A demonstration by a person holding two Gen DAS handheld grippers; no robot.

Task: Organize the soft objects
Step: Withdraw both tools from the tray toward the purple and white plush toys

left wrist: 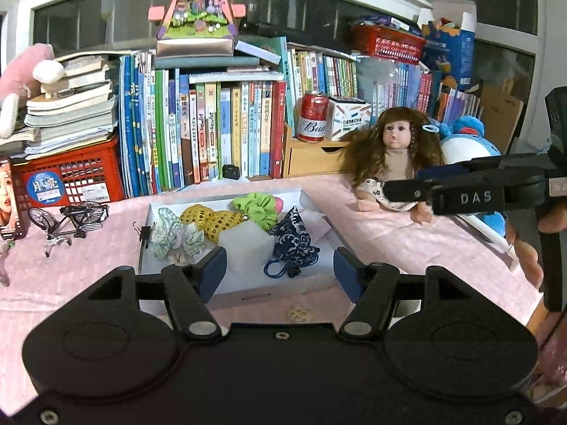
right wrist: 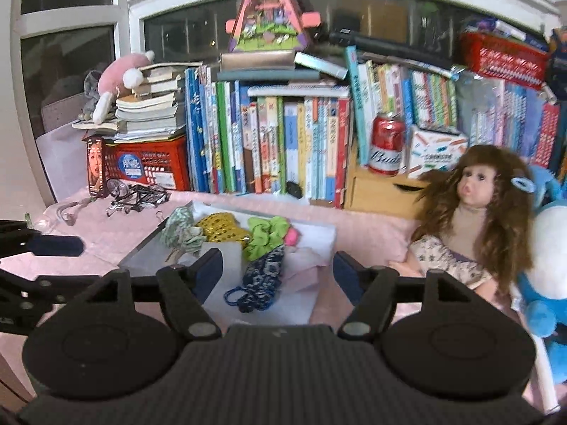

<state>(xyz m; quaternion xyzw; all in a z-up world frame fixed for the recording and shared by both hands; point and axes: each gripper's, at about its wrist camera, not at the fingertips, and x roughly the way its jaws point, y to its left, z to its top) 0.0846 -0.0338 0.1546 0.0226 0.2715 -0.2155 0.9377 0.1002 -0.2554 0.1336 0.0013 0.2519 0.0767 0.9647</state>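
Note:
A shallow white box (left wrist: 248, 297) lies on the pink tablecloth and holds several soft things: a green-and-white striped scrunchie (left wrist: 170, 233), a yellow sequinned piece (left wrist: 212, 221), a lime scrunchie (left wrist: 257, 209), a navy patterned drawstring pouch (left wrist: 292, 244) and a white foam block (left wrist: 244, 244). My left gripper (left wrist: 280, 271) hovers over the box's near edge, open, with nothing between its pads. My right gripper (right wrist: 278, 272) hangs over the box (right wrist: 141, 248) from the right, open and empty, with the pouch (right wrist: 262, 272) beneath it. Each gripper shows in the other's view: the right (left wrist: 393, 191), the left (right wrist: 71, 244).
A long-haired doll (left wrist: 393, 138) and a blue plush (left wrist: 467, 131) sit right of the box. Behind stand a row of books (left wrist: 212, 131), a red can (left wrist: 312, 117) on a wooden drawer unit and a red crate (left wrist: 71, 180). A miniature bicycle (left wrist: 71, 216) stands at the left.

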